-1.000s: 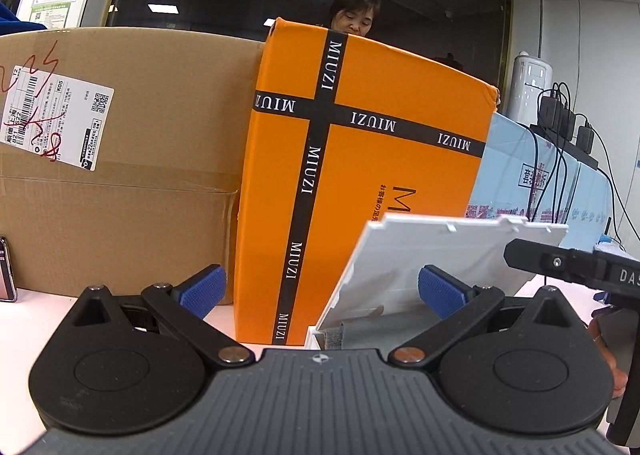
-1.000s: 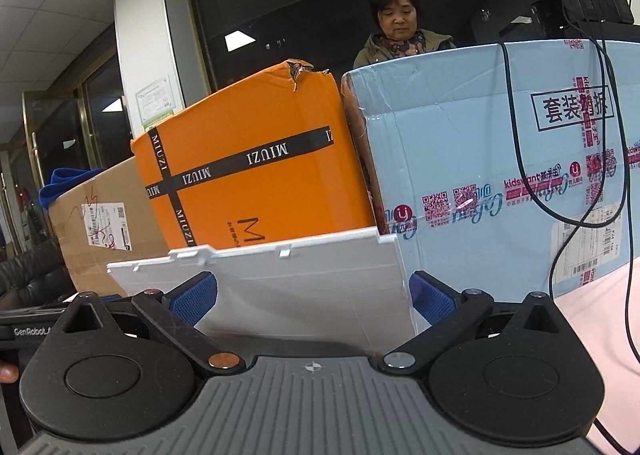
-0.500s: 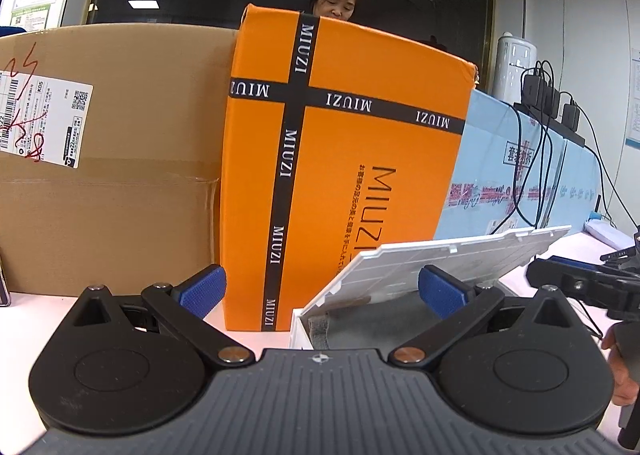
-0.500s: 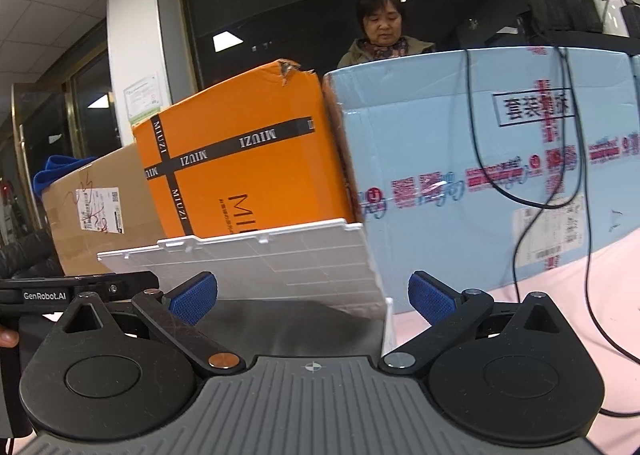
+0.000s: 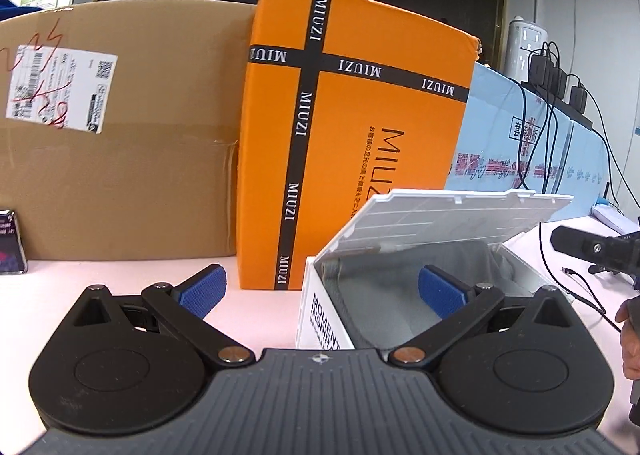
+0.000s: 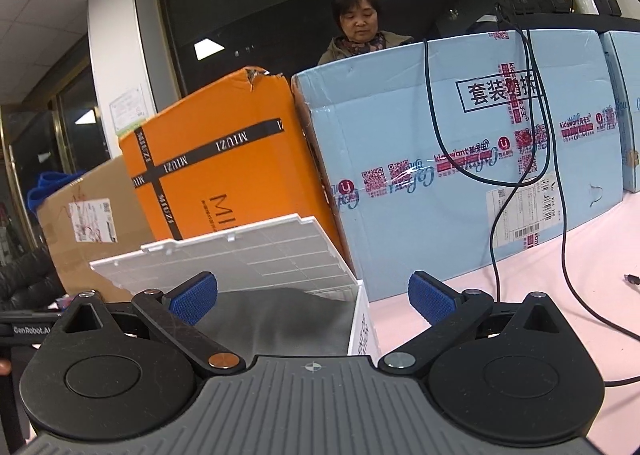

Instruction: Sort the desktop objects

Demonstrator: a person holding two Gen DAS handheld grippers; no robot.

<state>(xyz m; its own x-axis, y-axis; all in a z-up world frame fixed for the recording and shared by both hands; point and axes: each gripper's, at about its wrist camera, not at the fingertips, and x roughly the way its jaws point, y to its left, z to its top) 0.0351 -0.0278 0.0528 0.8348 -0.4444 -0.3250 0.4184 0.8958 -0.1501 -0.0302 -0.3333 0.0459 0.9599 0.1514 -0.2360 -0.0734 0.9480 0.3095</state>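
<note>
A white storage box (image 5: 320, 307) with a grey fabric lining stands on the pale desk, its ribbed white lid (image 5: 452, 215) half raised and sloping back. My left gripper (image 5: 322, 291) is open and empty, just left of and over the box's near left corner. In the right wrist view the same box (image 6: 362, 319) and lid (image 6: 248, 259) lie low and left of centre. My right gripper (image 6: 312, 297) is open and holds nothing, straddling the box's right wall. The box's inside shows only grey lining.
Three cartons stand in a row behind the box: brown (image 5: 116, 135), orange MIUZI (image 5: 360, 127), light blue (image 6: 460, 159). Black cables (image 6: 496, 191) hang over the blue carton and trail on the desk. A small dark pack (image 5: 10, 243) sits far left. A person stands behind the cartons.
The lid has dropped from nearly upright to a lower slant. Both grippers have drawn back a little, so the box's grey inside now shows. Both stayed open.
</note>
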